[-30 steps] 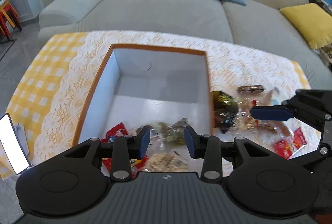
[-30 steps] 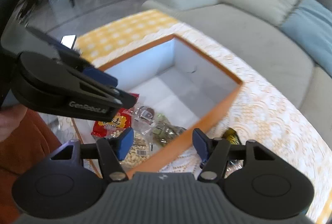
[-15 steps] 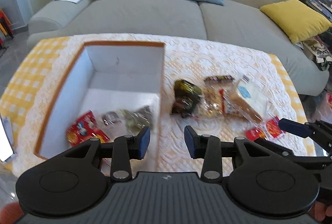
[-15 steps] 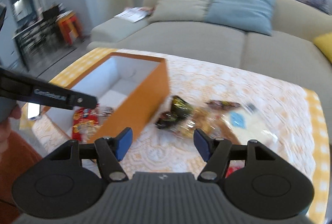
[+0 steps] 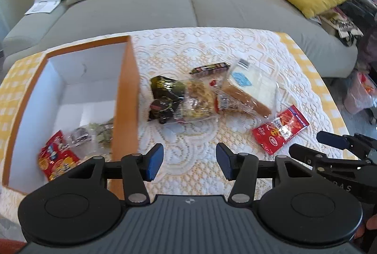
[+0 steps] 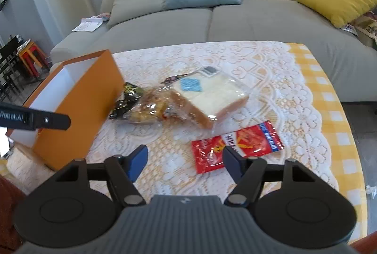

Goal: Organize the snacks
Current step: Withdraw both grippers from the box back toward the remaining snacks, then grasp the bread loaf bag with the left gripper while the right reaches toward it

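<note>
- Both my tools swung right, off the orange cardboard box (image 5: 124, 98) toward loose snacks.
- Left tool (image 5: 187, 161) spread, empty.
- Right tool (image 6: 185, 163) spread, empty, over the lace-covered surface (image 6: 271, 79), near the flat red foil packet (image 6: 238, 145).
- Bagged sliced white bread (image 6: 212, 96) lies beyond the packet.

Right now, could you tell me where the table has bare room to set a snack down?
Bare cloth lies between the box and the red packet, just ahead of the left tool. The strip near the sofa is bare too. It is crowded mid-table, where the bread, clear bag and dark packet overlap.
</note>
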`<act>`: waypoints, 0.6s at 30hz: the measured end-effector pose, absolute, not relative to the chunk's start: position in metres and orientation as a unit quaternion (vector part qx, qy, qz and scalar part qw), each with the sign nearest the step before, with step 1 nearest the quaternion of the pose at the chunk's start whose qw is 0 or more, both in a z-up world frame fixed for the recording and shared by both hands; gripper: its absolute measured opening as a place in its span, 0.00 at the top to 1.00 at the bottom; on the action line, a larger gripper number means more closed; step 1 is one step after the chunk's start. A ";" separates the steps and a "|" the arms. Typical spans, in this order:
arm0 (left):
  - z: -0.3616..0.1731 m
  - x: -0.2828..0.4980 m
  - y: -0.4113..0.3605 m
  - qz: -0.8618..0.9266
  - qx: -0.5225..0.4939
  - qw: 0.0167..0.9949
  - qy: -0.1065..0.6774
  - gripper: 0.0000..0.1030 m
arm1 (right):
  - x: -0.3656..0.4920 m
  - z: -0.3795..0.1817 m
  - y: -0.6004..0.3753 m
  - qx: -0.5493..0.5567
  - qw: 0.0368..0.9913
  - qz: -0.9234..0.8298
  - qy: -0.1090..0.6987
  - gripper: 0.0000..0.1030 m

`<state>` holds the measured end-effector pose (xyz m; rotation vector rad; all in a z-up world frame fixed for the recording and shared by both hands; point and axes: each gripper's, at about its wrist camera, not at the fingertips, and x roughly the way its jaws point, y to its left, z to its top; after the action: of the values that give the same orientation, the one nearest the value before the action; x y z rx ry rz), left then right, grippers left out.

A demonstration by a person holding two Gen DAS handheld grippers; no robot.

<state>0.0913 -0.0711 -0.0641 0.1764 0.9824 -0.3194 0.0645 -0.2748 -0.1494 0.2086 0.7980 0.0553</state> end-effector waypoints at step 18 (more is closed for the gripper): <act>-0.085 0.185 -0.133 -0.220 0.060 0.852 0.472 0.37 | 0.154 -0.171 -0.332 0.206 0.887 -0.028 0.411 0.54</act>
<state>0.1847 -0.1334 -0.0846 0.1265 0.9934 -0.4632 0.1538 -0.3316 -0.1714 0.4288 0.8548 -0.0589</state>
